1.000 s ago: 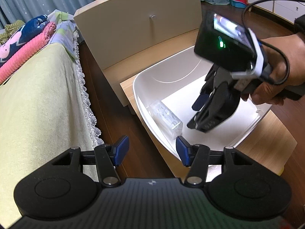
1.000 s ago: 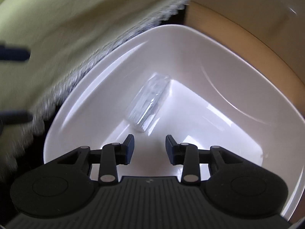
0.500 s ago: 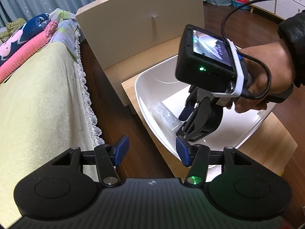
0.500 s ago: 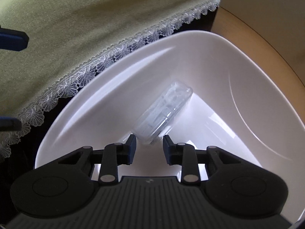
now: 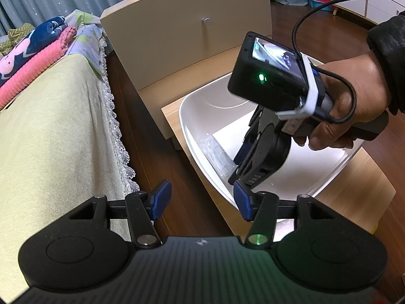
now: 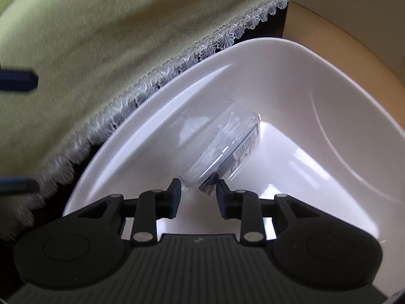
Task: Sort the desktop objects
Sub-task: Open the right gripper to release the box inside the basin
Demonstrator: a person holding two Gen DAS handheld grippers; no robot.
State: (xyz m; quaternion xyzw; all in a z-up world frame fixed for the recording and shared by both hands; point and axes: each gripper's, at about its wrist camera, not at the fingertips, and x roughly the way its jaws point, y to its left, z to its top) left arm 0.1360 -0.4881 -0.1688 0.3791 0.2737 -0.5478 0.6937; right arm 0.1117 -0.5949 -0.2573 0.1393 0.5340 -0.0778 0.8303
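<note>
A clear plastic box point(image 6: 225, 147) with a barcode label lies tilted on its edge in the left corner of a white bin point(image 6: 278, 48). My right gripper point(image 6: 198, 192) is down inside the bin, its fingers closed on the near end of the box. In the left wrist view the same box point(image 5: 215, 152) shows against the wall of the bin point(image 5: 184, 116), with the right gripper point(image 5: 235, 169) pointing down at it, held by a hand point(image 5: 354, 96). My left gripper point(image 5: 201, 198) hangs open over the floor by the bin's near corner, holding nothing.
The bin stands on a low wooden table point(image 5: 354, 190). A bed with a green lace-edged cover point(image 5: 50, 139) runs along the left. A beige cabinet point(image 5: 189, 38) stands behind the bin. Dark wood floor point(image 5: 157, 152) lies between bed and table.
My right gripper moved forward and down onto the box and its fingers narrowed around the near end. The box tipped up so its label shows. The left gripper stayed put.
</note>
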